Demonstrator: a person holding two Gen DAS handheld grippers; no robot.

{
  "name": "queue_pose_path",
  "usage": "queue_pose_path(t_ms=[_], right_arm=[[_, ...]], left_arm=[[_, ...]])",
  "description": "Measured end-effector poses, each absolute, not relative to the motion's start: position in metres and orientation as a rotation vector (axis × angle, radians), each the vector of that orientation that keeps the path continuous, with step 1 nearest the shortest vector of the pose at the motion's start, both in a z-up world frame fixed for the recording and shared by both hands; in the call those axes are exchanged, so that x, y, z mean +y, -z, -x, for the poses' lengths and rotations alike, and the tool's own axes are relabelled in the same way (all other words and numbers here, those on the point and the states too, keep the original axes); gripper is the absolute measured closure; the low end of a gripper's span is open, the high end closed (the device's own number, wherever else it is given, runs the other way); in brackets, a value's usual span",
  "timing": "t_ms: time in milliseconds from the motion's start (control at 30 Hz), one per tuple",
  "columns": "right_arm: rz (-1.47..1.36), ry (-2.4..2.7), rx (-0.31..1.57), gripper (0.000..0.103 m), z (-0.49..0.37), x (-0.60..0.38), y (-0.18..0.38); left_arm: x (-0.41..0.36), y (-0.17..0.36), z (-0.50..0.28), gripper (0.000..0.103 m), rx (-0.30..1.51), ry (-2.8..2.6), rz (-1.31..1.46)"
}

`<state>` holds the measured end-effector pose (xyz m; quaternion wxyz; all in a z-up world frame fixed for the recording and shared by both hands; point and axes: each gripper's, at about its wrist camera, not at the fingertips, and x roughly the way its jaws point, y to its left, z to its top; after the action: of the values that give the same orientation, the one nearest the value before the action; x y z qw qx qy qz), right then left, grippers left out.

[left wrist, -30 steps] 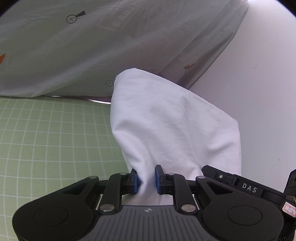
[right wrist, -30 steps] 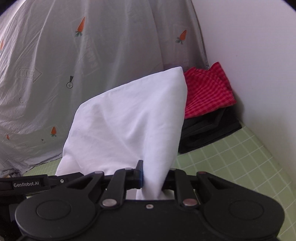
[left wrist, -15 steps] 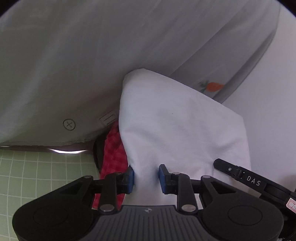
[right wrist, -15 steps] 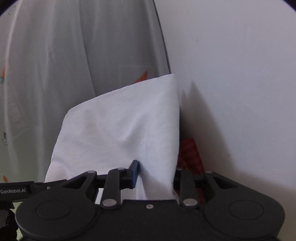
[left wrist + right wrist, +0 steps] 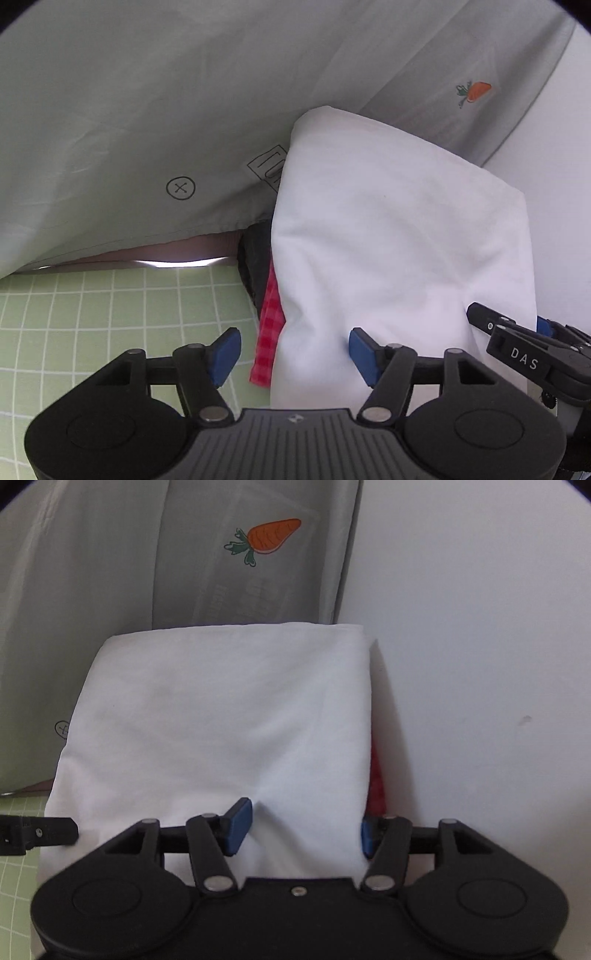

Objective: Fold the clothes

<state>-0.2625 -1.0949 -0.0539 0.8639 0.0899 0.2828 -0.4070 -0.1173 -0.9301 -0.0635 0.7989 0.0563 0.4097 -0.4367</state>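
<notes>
The left gripper [image 5: 293,350] stands with its blue-padded jaws spread wide, clamping nothing. The folded white cloth [image 5: 399,251] lies ahead of the jaws and partly between them — its near edge fills the right half of the gap and hides part of the right pad, while the left pad sits clear of it over the green grid-printed mat [image 5: 110,314]. Under the white cloth's left edge, just ahead of the gap, a strip of red checked fabric [image 5: 269,332] shows, and beyond that a dark folded garment [image 5: 255,258]. The white cloth rests on top of these.

The right gripper [image 5: 304,827] is likewise wide open and grips nothing; the white cloth [image 5: 221,731] spans the whole gap between its jaws and stretches forward from them. A sliver of red fabric [image 5: 376,775] peeks out past the right jaw, beside the white wall [image 5: 480,664].

Beyond both pairs of jaws hangs a grey sheet with carrot prints [image 5: 184,554] — it rises behind the stack.
</notes>
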Motion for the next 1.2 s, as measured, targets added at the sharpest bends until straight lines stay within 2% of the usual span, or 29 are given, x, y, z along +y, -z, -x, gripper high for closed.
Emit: queue_pose_path(t_ms=[100,233,300,333,367,400,467,500,533,733,900,1200], right_arm=[[-0.203,0.855,0.601,0.034,0.287,-1.065,0.055],[-0.261,0.856,0.652,0.032,0.331,-1.019,0.062],[-0.289,0.857,0.678,0.032,0.353,-0.997,0.066],[-0.303,0.857,0.691,0.031,0.364,-0.985,0.068],[-0.319,0.857,0.678,0.026,0.374,-0.972,0.064],[-0.332,0.854,0.657,0.017,0.383,-0.96,0.055],[-0.333,0.84,0.614,0.004,0.402,-0.934,0.04],[-0.323,0.839,0.594,0.002,0.413,-0.919,0.033],[-0.312,0.84,0.578,0.002,0.416,-0.91,0.026],[-0.305,0.818,0.548,0.0,0.458,-0.846,0.002],[-0.358,0.821,0.55,0.0,0.504,-0.807,0.005],[-0.308,0.82,0.576,0.0,0.536,-0.774,0.007]], left_arm=[[-0.907,0.07,0.134,0.036,0.903,0.921,-0.154],[-0.859,0.071,0.173,0.036,0.945,0.921,-0.179],[-0.831,0.054,0.198,0.028,0.918,0.948,-0.183],[-0.819,0.047,0.209,0.018,0.889,0.962,-0.188],[-0.808,0.041,0.221,0.01,0.859,0.976,-0.193],[-0.797,0.032,0.235,0.009,0.817,0.997,-0.203],[-0.778,0.016,0.26,0.006,0.742,1.036,-0.22],[-0.769,0.008,0.272,0.005,0.711,1.053,-0.223],[-0.76,0.001,0.283,0.0,0.681,1.07,-0.226],[-0.718,-0.019,0.337,0.0,0.59,1.085,-0.283],[-0.684,-0.019,0.359,0.0,0.62,1.104,-0.255],[-0.659,-0.017,0.384,0.0,0.626,1.084,-0.258]])
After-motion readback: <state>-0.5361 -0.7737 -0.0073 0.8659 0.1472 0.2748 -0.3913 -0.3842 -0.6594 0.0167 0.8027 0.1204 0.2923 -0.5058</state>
